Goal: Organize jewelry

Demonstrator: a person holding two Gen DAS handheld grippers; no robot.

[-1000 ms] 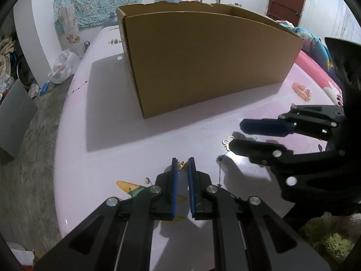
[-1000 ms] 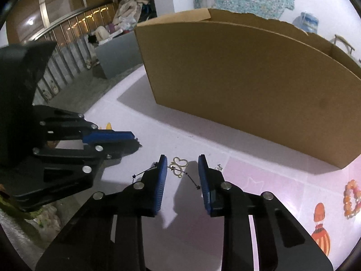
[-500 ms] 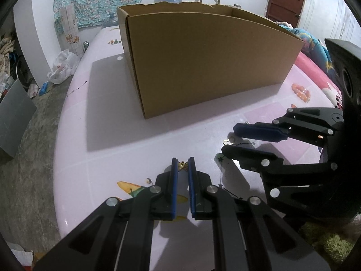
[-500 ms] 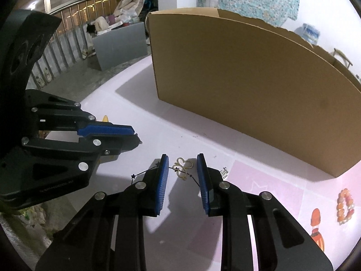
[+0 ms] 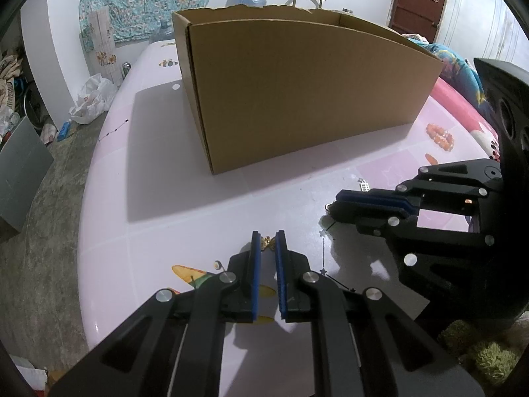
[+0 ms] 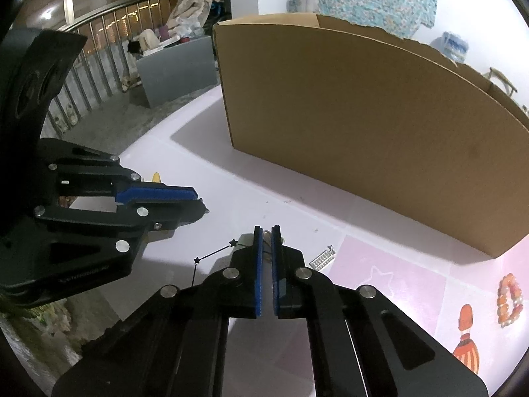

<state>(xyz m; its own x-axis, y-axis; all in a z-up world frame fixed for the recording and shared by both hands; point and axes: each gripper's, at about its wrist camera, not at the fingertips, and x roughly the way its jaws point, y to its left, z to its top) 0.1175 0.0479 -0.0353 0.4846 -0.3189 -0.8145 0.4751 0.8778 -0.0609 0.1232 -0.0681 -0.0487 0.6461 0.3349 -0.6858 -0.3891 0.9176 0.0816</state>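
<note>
My left gripper (image 5: pixel 267 240) is shut on a small gold charm (image 5: pixel 268 243) that pokes out between its blue pads, low over the pink table (image 5: pixel 148 182). My right gripper (image 6: pixel 267 233) is closing its jaws onto a gold loop pendant (image 6: pixel 266 232), with the pads nearly together and pressing on it. A thin black chain with stars (image 6: pixel 215 252) trails from that pendant to the left across the table. In the left wrist view the right gripper (image 5: pixel 334 205) lies to the right with the chain (image 5: pixel 323 254) below it. The left gripper (image 6: pixel 198 202) sits left of the right one.
A large open cardboard box (image 5: pixel 297 99) stands on the table beyond both grippers. A small silver charm (image 6: pixel 322 258) lies right of the right gripper. An orange bead bracelet (image 6: pixel 509 297) rests farther right. The table edge and the concrete floor (image 5: pixel 39 215) are to the left.
The right gripper's jaws have closed from a wide gap onto the gold loop pendant. The left gripper has stayed still, shut on its charm.
</note>
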